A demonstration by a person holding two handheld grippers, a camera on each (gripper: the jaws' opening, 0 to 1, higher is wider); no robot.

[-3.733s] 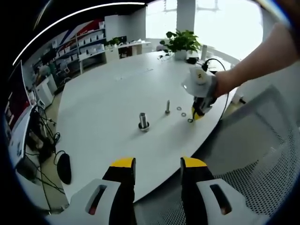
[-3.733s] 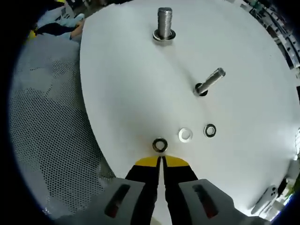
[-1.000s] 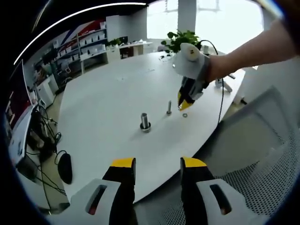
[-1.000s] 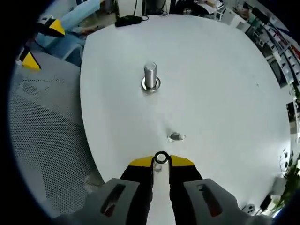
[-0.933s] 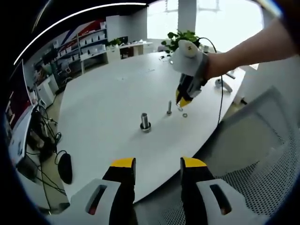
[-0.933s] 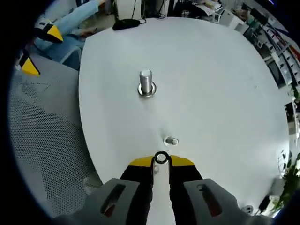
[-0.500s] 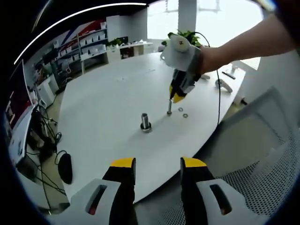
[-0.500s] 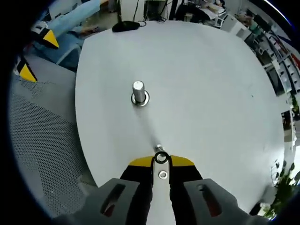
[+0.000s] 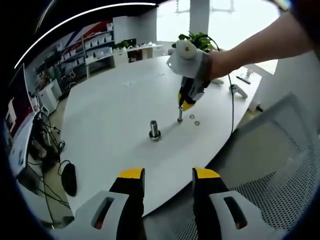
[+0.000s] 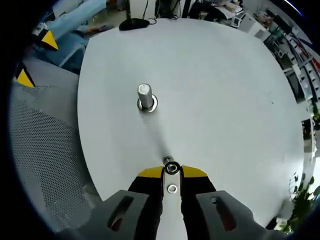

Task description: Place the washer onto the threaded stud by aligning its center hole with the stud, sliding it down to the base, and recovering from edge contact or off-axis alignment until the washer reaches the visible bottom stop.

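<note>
In the right gripper view my right gripper [image 10: 172, 173] is shut on a small dark washer [image 10: 176, 168], pinched edge-on between the yellow tips. The top of the thin threaded stud [image 10: 167, 160] peeks out just beyond the washer, almost under it. In the left gripper view the right gripper [image 9: 185, 103], held by a hand, points down with its tips right at the top of the thin stud [image 9: 179, 117]. My left gripper [image 9: 168, 175] is open and holds nothing, hovering off the near edge of the white table [image 9: 110, 100].
A thicker bolt [image 9: 154, 130] [image 10: 145, 97] stands upright left of the thin stud. Two spare washers [image 9: 194, 119] lie right of the stud; one washer [image 10: 172, 188] shows between my right jaws. A mesh chair [image 9: 280, 190], a plant [image 9: 192, 42] and cables surround the table.
The right gripper picked the washer up from near the table edge and carried it up and left to the top of the thin stud. The left gripper has stayed still and open.
</note>
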